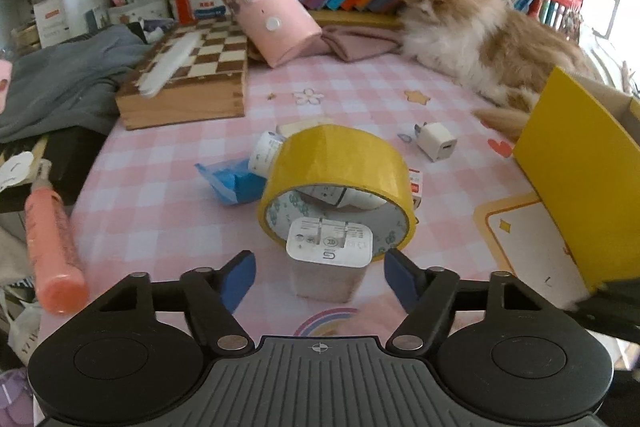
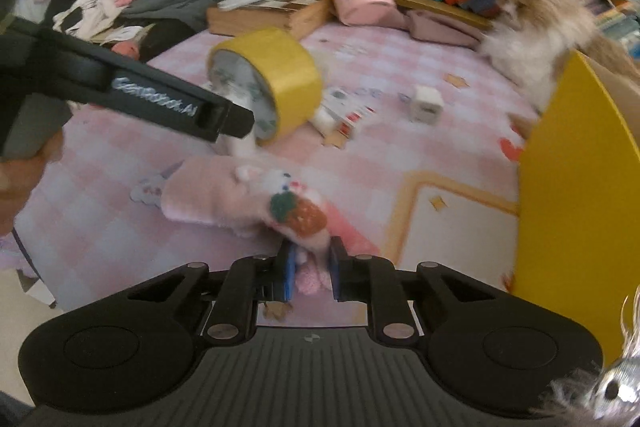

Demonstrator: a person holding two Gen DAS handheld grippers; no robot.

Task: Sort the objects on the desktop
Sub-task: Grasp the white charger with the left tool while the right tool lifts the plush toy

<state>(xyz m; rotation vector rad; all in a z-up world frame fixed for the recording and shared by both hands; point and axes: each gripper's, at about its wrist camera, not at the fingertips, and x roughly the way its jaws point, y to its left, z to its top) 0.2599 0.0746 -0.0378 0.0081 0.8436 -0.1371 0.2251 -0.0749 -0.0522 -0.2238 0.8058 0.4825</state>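
Desktop clutter is lying scattered on the pink checked table [image 1: 168, 195]: a white charger [image 1: 329, 259] standing just in front of a tilted yellow tape roll [image 1: 340, 167], a small white cube plug [image 1: 436, 141] farther back, and a pink plush sock [image 2: 248, 203] nearer the yellow box [image 2: 576, 195].

The left gripper [image 1: 320, 277] is hanging with its jaws apart, one blue pad on either side of the charger and neither pressing on it. The right gripper [image 2: 313, 269] is clamping the sock's near end.

For a good pick, I judge the left gripper should be centring on the charger's flat sides before squeezing, without nudging the tape roll.

Only the right wrist view is showing the sock and the left gripper from the side; only the left wrist view is showing the charger's prongs and the blue packet [image 1: 232, 183].
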